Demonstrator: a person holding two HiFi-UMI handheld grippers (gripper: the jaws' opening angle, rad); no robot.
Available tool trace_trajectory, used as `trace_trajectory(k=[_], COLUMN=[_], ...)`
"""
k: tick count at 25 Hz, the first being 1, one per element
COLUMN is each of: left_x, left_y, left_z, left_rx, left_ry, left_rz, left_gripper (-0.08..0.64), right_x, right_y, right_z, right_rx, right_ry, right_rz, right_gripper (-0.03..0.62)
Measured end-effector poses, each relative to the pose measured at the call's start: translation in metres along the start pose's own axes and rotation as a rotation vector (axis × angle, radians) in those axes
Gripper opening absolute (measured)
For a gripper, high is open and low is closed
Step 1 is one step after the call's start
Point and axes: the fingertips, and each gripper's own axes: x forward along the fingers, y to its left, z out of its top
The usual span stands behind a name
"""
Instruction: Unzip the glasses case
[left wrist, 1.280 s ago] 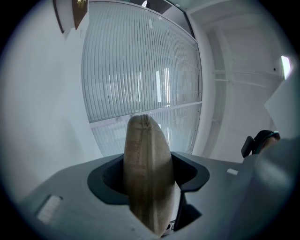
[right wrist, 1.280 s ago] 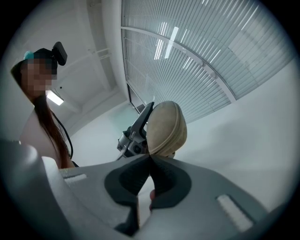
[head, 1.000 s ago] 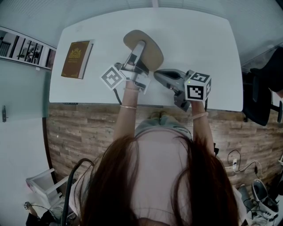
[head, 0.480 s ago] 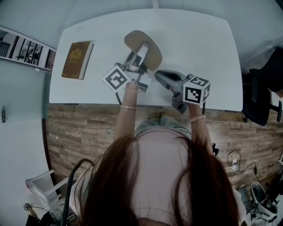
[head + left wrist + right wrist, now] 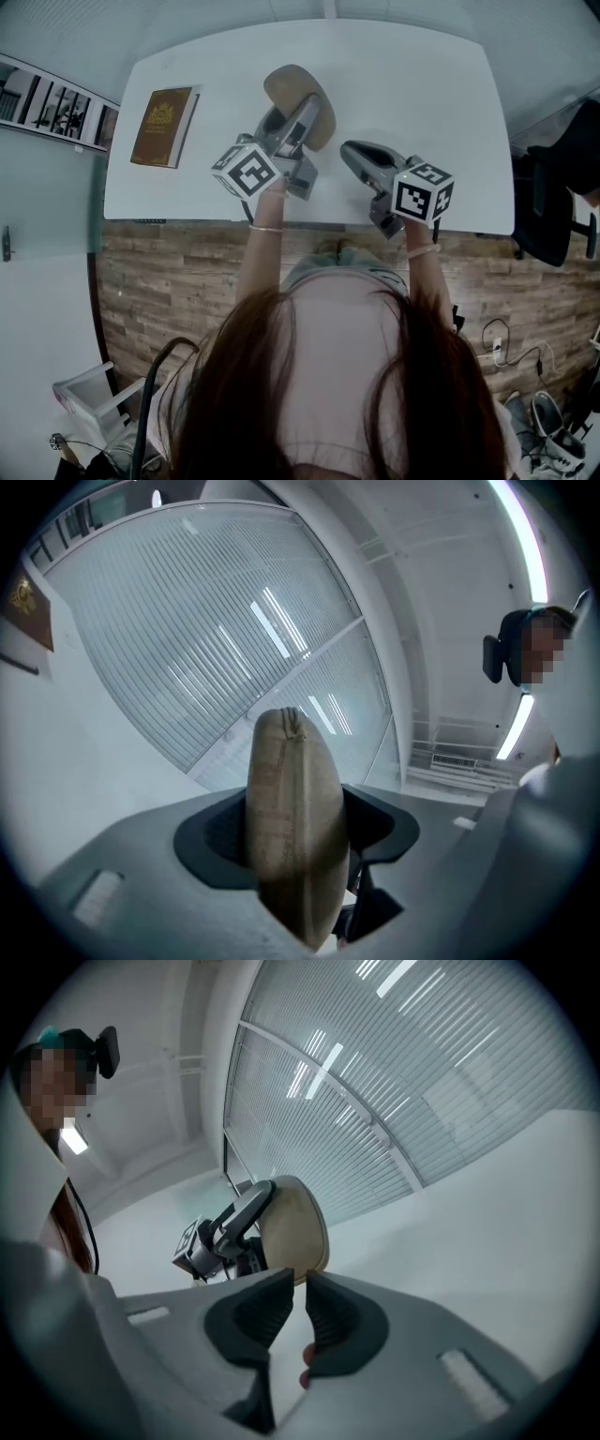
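The tan oval glasses case (image 5: 286, 86) is held above the white table (image 5: 422, 84), with my left gripper (image 5: 298, 120) shut on it. In the left gripper view the case (image 5: 292, 836) stands edge-on between the pads, its zipper seam running up to the top end. My right gripper (image 5: 349, 150) hangs just right of the case without touching it. Its jaws have just been opening and now stand a little apart with nothing between them (image 5: 297, 1302). The right gripper view shows the case (image 5: 298, 1222) ahead, clamped by the left gripper (image 5: 230, 1222).
A brown book (image 5: 162, 125) lies at the table's left end. A dark office chair (image 5: 562, 187) stands off the right end. The table's front edge runs just under both grippers, with wood floor below.
My left gripper has rolled, turning its marker cube and the case with it. The right gripper has drawn slightly right, away from the case, and its jaws have parted.
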Motion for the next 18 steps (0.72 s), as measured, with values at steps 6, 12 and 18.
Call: trace_trajectory(k=[6,12,18], left_x=[-0.001,-0.003,-0.004], left_y=[-0.01,-0.023,-0.03], left_z=[-0.005,-0.011,-0.017], left_rx=[0.12,0.264,0.388], left_ry=[0.052,0.103,0.152], left_rz=[0.011,0.031,0.074], left_gripper=[0.282,0.284,0.284], right_x=[-0.008,-0.019,-0.033], right_y=[-0.01,-0.01,-0.012], right_z=[0.012,0.028,0.046], right_rx=[-0.08,-0.134,-0.192], right_ry=[-0.015,-0.049,-0.085], right_rz=[-0.096,-0.138,-0.177], right_gripper=[0.037,0.037,0.037])
